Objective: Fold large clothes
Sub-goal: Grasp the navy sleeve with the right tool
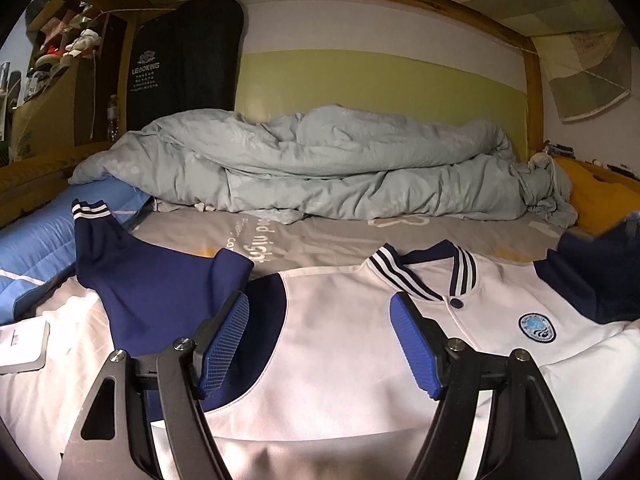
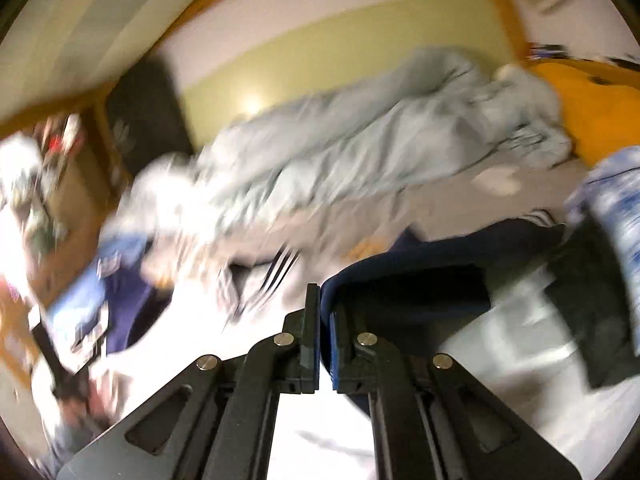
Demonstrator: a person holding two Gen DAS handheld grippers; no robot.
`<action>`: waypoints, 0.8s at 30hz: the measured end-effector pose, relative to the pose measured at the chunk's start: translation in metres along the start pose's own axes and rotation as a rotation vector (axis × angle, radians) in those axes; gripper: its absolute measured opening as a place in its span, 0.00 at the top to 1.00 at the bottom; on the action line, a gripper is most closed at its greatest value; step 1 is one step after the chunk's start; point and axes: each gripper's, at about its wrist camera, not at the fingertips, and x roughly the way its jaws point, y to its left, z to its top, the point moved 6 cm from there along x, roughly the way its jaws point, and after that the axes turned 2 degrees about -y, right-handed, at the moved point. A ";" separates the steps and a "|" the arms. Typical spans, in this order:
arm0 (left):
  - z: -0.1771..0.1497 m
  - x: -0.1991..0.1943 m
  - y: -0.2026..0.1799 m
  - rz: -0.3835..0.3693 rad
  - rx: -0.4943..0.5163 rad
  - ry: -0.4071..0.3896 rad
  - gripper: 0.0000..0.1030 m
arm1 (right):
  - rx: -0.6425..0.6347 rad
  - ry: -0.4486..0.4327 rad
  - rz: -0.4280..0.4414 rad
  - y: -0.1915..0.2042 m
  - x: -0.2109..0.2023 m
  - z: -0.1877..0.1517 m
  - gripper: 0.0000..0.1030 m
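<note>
Jaws standing apart on my left gripper (image 1: 320,344), hovering over white jacket (image 1: 340,340) spread on bed (image 1: 360,236); right gripper (image 2: 325,344) pinching navy sleeve (image 2: 420,276). Keeping fold line straight while carrying sleeve inward.

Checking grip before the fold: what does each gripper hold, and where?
Left gripper: open, nothing held. Right gripper: shut on the jacket's navy sleeve.

One jacket (image 1: 352,340), one duvet (image 1: 320,160), one bottle (image 1: 113,118), perhaps one blue pillow (image 1: 36,248).
</note>
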 end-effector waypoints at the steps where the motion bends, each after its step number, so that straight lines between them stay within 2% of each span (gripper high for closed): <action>1: 0.000 -0.001 0.001 -0.003 -0.005 -0.002 0.27 | -0.012 0.054 0.007 0.013 0.014 -0.018 0.96; 3: 0.000 -0.002 0.001 -0.005 -0.009 -0.002 0.27 | -0.028 0.167 -0.014 0.024 0.045 -0.053 0.93; 5: -0.001 -0.001 0.001 -0.006 -0.010 0.003 0.27 | -0.029 0.260 -0.050 0.024 0.066 -0.078 0.71; 6: -0.003 -0.001 0.001 -0.010 -0.012 0.010 0.27 | -0.018 0.285 -0.058 0.022 0.070 -0.085 0.67; 9: -0.006 0.002 -0.001 -0.025 -0.014 0.026 0.27 | 0.047 0.247 -0.016 0.017 0.060 -0.078 0.62; 11: -0.007 0.002 -0.002 -0.033 -0.009 0.028 0.27 | 0.077 0.194 -0.023 0.009 0.044 -0.063 0.56; 14: -0.007 0.001 -0.006 -0.048 -0.003 0.025 0.24 | 0.129 0.086 -0.091 -0.020 0.020 -0.039 0.54; 17: -0.006 0.000 -0.010 -0.042 0.013 0.014 0.22 | 0.227 0.006 -0.209 -0.070 0.006 -0.014 0.51; 19: -0.007 0.000 -0.011 -0.034 0.024 0.013 0.22 | 0.315 0.007 -0.292 -0.108 0.011 -0.004 0.50; 21: -0.008 0.002 -0.012 -0.026 0.030 0.017 0.22 | 0.389 0.053 -0.353 -0.140 0.024 -0.002 0.50; 24: -0.008 0.003 -0.010 -0.021 0.021 0.021 0.22 | 0.492 0.125 -0.366 -0.177 0.052 -0.009 0.49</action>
